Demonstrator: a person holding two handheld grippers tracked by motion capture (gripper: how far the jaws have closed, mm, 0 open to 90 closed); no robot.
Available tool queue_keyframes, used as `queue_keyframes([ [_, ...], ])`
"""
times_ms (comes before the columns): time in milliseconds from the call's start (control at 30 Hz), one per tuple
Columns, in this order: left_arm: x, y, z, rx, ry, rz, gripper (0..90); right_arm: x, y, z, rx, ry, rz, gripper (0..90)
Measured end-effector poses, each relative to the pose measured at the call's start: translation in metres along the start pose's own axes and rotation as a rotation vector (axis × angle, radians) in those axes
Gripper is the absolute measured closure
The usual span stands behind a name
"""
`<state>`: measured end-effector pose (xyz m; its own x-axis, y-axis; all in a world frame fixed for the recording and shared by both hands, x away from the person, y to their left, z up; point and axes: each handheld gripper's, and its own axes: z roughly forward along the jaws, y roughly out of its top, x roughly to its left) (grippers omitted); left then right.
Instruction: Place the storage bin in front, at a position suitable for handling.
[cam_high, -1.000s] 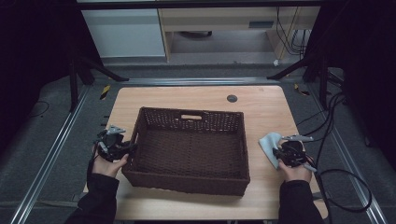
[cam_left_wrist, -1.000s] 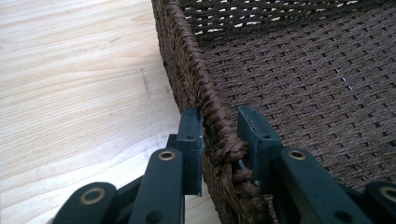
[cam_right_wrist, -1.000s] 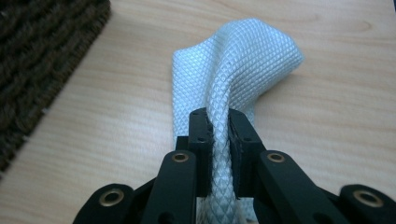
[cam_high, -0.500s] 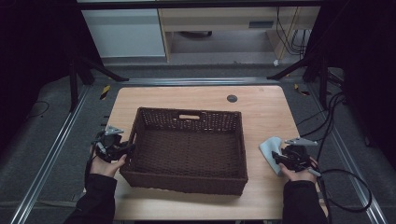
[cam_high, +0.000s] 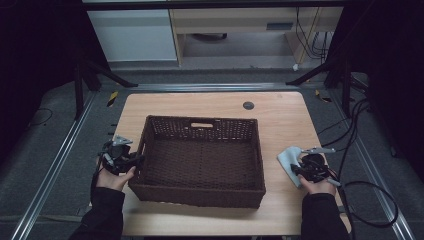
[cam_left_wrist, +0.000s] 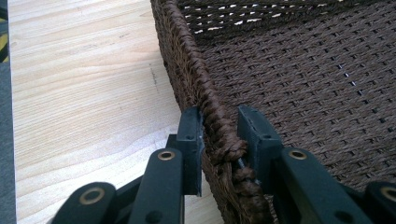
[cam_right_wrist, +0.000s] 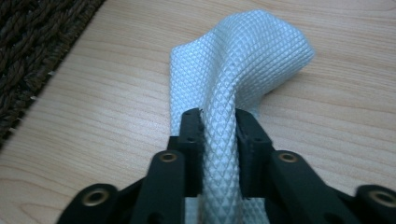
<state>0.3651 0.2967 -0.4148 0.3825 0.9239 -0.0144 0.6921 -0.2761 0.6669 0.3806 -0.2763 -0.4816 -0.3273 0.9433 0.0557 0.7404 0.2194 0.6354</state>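
A pale blue waffle-textured cloth (cam_right_wrist: 243, 65) was pinched in a raised fold by the right gripper (cam_right_wrist: 218, 122), whose jaws had just been closing, right of one dark brown woven wicker basket (cam_high: 200, 160). The basket's left rim was clamped by the left gripper (cam_left_wrist: 219, 119). Both lay on a light wooden table (cam_high: 280, 110) amid a dark room.

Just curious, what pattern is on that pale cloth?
A raised diamond grid on the pale blue-white cloth, clearest in the right gripper view.
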Motion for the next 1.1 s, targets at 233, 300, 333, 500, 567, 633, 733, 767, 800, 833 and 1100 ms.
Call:
queue_keyframes([
  [233, 0.0, 0.0, 0.0, -0.001, -0.012, -0.004, 70.0, 0.0, 0.006, -0.006, -0.032, 0.012, 0.012, 82.3],
  [300, 0.001, -0.001, 0.0, -0.004, -0.004, 0.001, 70.1, 0.0, 0.009, -0.008, -0.049, 0.012, 0.014, 82.4],
  [333, 0.001, -0.001, 0.0, -0.006, -0.008, 0.0, 70.0, 0.001, 0.012, -0.009, -0.068, 0.021, 0.024, 82.4],
  [500, 0.002, -0.002, 0.001, -0.01, -0.012, -0.003, 69.8, 0.0, 0.017, -0.011, -0.099, 0.029, 0.036, 82.3],
  [567, 0.001, -0.001, 0.001, -0.004, -0.01, 0.003, 69.8, 0.0, 0.021, -0.012, -0.123, 0.033, 0.047, 82.3],
  [633, 0.001, -0.001, 0.001, -0.002, -0.007, 0.005, 69.9, 0.0, 0.024, -0.015, -0.144, 0.024, 0.045, 82.3],
  [733, 0.001, -0.001, 0.001, -0.001, -0.008, 0.005, 69.8, 0.001, 0.032, -0.021, -0.186, 0.018, 0.047, 82.3],
  [767, 0.001, -0.001, 0.001, -0.002, -0.015, -0.002, 69.8, 0.001, 0.032, -0.021, -0.186, 0.018, 0.047, 82.3],
  [800, 0.001, -0.001, 0.001, -0.002, -0.017, -0.004, 69.8, 0.001, 0.034, -0.022, -0.196, 0.019, 0.046, 82.3],
  [833, 0.002, 0.0, 0.001, -0.001, -0.012, -0.001, 69.8, 0.001, 0.036, -0.022, -0.204, 0.017, 0.046, 82.3],
  [1100, 0.003, 0.0, 0.002, 0.002, -0.025, -0.011, 69.6, 0.008, 0.049, -0.022, -0.224, 0.038, 0.029, 82.0],
])
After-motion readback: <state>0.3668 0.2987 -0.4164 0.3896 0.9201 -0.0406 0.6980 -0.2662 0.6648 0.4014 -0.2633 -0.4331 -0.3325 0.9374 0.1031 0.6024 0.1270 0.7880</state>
